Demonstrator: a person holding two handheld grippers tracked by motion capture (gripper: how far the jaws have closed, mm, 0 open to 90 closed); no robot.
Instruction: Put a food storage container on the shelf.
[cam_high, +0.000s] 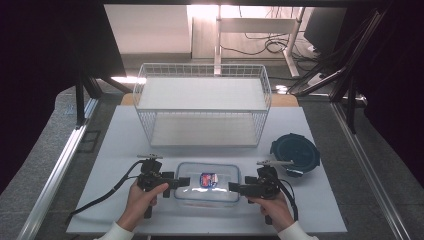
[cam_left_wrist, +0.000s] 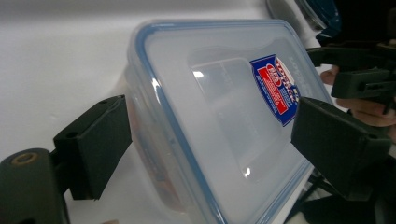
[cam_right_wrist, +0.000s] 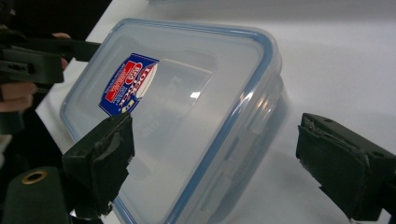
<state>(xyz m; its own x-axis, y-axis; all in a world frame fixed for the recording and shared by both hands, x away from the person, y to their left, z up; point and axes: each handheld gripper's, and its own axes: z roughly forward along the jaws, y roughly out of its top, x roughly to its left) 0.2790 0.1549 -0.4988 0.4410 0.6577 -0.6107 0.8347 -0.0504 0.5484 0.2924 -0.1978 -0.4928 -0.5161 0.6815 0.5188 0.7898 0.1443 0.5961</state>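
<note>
Container (cam_high: 207, 182) being straddled at both ends: L gripper (cam_high: 182, 181), R gripper (cam_high: 236, 187) spread, pads not pressing. Risk: slick lid edge slipping if squeezed unevenly.

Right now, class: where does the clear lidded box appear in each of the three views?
High view: clear lidded box at bottom centre, between both tongs.
Left gripper view: it fills the centre.
Right gripper view: it sits centre-left.
Shared landmark: its red-and-blue label.

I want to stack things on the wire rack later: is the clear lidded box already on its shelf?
No, the clear lidded box lies on the white table in front of the wire rack.
</note>
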